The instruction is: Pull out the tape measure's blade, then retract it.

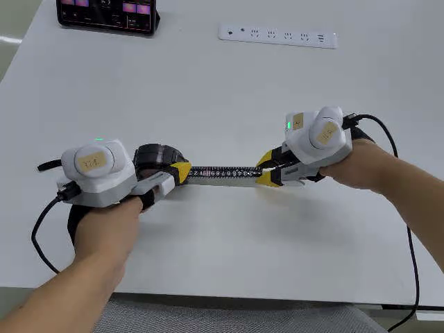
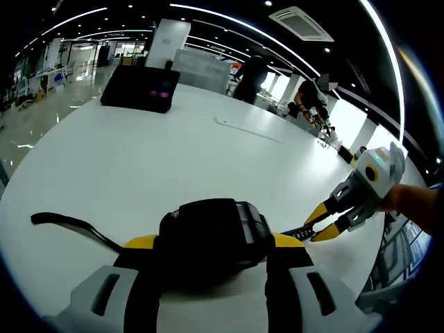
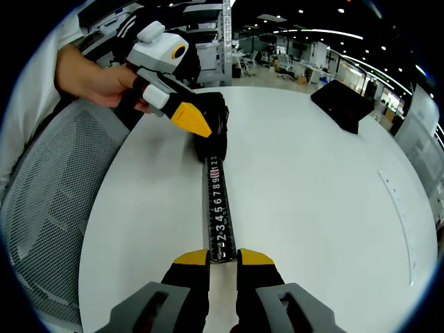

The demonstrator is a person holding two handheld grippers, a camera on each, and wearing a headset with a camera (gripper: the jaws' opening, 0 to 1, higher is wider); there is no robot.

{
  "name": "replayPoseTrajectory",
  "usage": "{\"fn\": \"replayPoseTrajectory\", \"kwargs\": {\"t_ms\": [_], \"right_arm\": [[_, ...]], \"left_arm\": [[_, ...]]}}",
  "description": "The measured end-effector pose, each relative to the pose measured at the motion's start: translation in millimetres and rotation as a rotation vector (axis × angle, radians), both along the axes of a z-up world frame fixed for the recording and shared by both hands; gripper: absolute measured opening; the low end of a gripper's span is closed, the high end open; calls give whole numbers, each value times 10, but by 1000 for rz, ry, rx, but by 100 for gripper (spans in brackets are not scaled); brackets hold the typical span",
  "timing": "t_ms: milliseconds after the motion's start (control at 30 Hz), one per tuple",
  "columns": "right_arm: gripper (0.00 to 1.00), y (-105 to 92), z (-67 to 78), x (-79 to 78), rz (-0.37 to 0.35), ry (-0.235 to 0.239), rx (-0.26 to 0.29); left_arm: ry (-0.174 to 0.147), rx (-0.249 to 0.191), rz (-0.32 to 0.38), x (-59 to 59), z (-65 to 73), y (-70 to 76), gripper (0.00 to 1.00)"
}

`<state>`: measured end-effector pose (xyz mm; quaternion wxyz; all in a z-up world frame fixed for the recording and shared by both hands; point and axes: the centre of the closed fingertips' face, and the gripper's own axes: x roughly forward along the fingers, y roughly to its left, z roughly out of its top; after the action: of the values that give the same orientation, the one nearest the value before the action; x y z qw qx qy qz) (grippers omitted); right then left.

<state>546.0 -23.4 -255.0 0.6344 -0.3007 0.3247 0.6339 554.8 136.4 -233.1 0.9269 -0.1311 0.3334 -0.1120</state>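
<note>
— Table (image 1: 229,83) first: what lies on it?
— It is a wide white top. At its far edge sits a dark tablet (image 1: 107,14) with a lit screen. To the right of that lies a white power strip (image 1: 277,35). Both are well apart from the work.
— And the grippers?
— The left gripper (image 2: 211,243) is near the front edge on the left. Its jaws are clamped on the tape measure (image 1: 158,161), one yellow tip on each side of the black case. The right gripper (image 3: 223,258) is off to the right, apart from the left one, with its jaws pinched on the free end of the blade (image 3: 218,208).
— So where is the tape measure?
— The case is low over the table in the left gripper's hold; I cannot tell whether it touches the top. The blade is black with white numbers facing up, and it runs straight from the case to the right gripper's yellow tips
</note>
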Motion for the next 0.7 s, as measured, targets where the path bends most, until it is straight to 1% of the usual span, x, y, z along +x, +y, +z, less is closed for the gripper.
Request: {"fn": "replayPoseTrajectory", "kwargs": {"t_ms": [433, 700], "right_arm": [[11, 194, 0, -6, 3, 10, 24], [11, 273, -7, 5, 7, 15, 33]], "left_arm": [[-2, -8, -2, 8, -4, 5, 56], [-2, -12, -2, 8, 0, 7, 56]]}}
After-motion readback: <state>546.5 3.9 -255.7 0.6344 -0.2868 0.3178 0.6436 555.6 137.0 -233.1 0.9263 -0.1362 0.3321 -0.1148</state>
